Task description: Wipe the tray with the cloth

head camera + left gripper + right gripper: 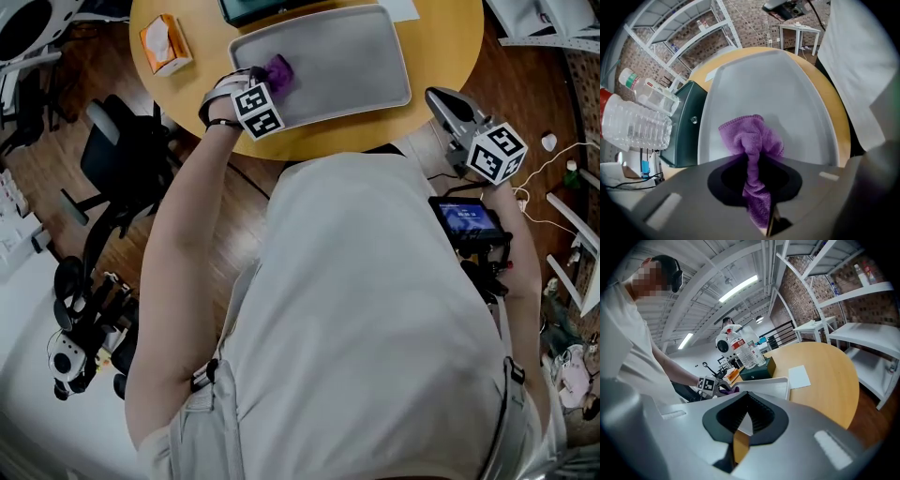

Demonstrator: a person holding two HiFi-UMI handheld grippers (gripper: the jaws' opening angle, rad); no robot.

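A grey tray (356,66) lies on the round wooden table (450,37). A crumpled purple cloth (278,72) rests on the tray's left end. My left gripper (267,84) points steeply down and is shut on the cloth. In the left gripper view the cloth (752,140) runs up between the jaws of the left gripper (752,161) and bunches on the tray (787,89). My right gripper (438,96) hovers at the table's right edge, beside the tray and apart from it. In its own view the right gripper (749,408) is shut with nothing held, and the tray (764,386) lies ahead.
A dark green box (682,126) and clear plastic bottles (635,124) stand just beyond the tray's far side. An orange tissue pack (164,44) sits at the table's left. A white paper (799,377) lies past the tray. A black office chair (122,155) stands by the table.
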